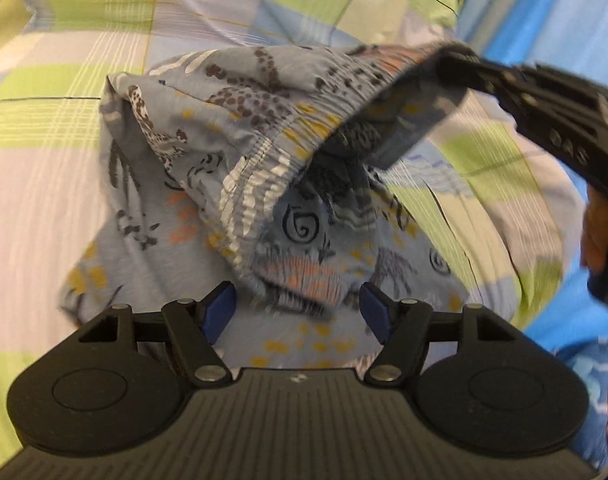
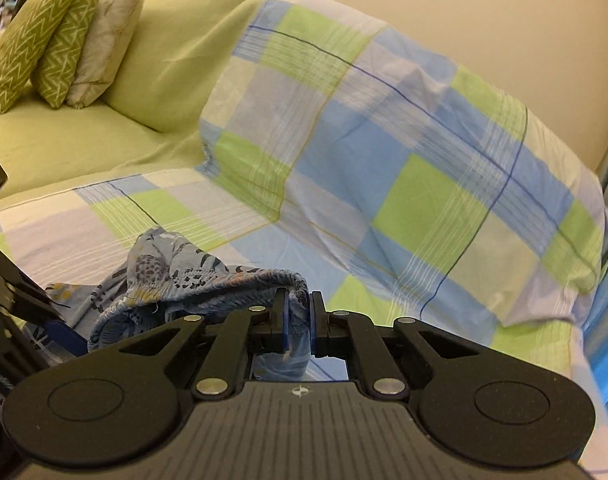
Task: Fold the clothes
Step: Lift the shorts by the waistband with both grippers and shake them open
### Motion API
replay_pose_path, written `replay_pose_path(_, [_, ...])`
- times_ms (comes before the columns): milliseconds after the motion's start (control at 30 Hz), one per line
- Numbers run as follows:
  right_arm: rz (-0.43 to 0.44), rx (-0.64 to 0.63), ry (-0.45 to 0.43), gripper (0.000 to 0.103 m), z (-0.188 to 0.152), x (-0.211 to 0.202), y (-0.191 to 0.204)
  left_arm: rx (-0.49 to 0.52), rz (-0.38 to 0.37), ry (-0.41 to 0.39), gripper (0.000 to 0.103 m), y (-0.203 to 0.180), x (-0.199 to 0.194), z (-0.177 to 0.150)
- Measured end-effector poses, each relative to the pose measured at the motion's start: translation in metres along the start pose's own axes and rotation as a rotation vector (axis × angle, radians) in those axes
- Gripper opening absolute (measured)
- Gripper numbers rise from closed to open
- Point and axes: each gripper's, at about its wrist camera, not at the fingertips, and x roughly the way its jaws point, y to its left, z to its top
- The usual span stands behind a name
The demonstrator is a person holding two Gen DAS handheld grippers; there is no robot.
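Patterned blue shorts with an elastic waistband lie crumpled on the checked sheet. My left gripper hovers open over them, its blue pads apart on either side of a bunched fold, gripping nothing. The right gripper reaches in from the upper right and lifts the waistband edge. In the right wrist view my right gripper is shut on the waistband of the shorts, which trail off to the left. The left gripper's body shows at the left edge.
A checked blue, green and white sheet covers a green sofa, draped up over its backrest. Cushions lean at the far left end. A hand holds the right gripper. Blue fabric lies beyond the sheet's edge.
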Motion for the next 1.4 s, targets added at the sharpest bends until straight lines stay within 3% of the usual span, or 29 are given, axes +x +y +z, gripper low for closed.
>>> replay_pose_path(33, [0.0,0.013,0.005,0.007,-0.004,0.0,-0.002,0.002,0.003,-0.009,0.056,-0.001,0.002,0.001])
replay_pose_path(67, [0.0,0.025,0.01,0.006,-0.008,0.0,-0.004,0.007,0.003,-0.01,0.025,-0.003,0.004,0.003])
replay_pose_path(100, [-0.002,0.035,0.011,0.006,-0.011,0.0,-0.005,0.016,0.002,-0.003,0.007,-0.003,0.004,0.004])
replay_pose_path(167, [-0.023,0.039,-0.003,0.006,-0.011,-0.009,-0.007,0.064,0.015,0.0,0.006,-0.003,-0.003,0.008])
replay_pose_path(300, [-0.089,0.035,-0.059,0.006,-0.002,-0.041,-0.009,0.275,0.095,-0.06,0.006,-0.01,-0.049,0.018])
replay_pose_path(467, [-0.177,0.061,-0.178,0.006,0.024,-0.113,-0.009,0.558,0.228,-0.193,0.005,-0.02,-0.143,0.048])
replay_pose_path(633, [-0.246,0.071,-0.317,0.006,0.058,-0.192,0.001,0.792,0.337,-0.37,0.006,-0.057,-0.243,0.075])
replay_pose_path(767, [-0.289,0.085,-0.388,0.006,0.086,-0.219,-0.011,0.92,0.382,-0.459,0.006,-0.086,-0.285,0.1])
replay_pose_path(900, [-0.307,0.077,-0.372,0.006,0.104,-0.181,-0.045,0.991,0.423,-0.468,0.006,-0.089,-0.258,0.141])
replay_pose_path(1067, [-0.277,0.102,-0.245,0.006,0.102,-0.049,-0.095,0.845,0.425,-0.347,0.014,-0.024,-0.136,0.17])
replay_pose_path(1100, [-0.268,0.117,-0.216,0.006,0.096,-0.015,-0.104,0.813,0.425,-0.322,0.015,-0.011,-0.111,0.176])
replay_pose_path(1167, [-0.252,0.12,-0.14,0.01,0.077,0.059,-0.118,0.749,0.424,-0.271,0.042,0.016,-0.06,0.187])
replay_pose_path(1267, [-0.227,0.188,0.057,0.016,0.031,0.153,-0.135,0.653,0.422,-0.196,0.039,0.056,0.016,0.203])
replay_pose_path(1333, [-0.215,0.285,0.076,0.016,0.006,0.165,-0.14,0.588,0.42,-0.146,0.039,0.083,0.066,0.214])
replay_pose_path(1400, [-0.199,0.346,0.088,0.017,-0.016,0.157,-0.14,0.571,0.419,-0.121,0.041,0.095,0.069,0.201])
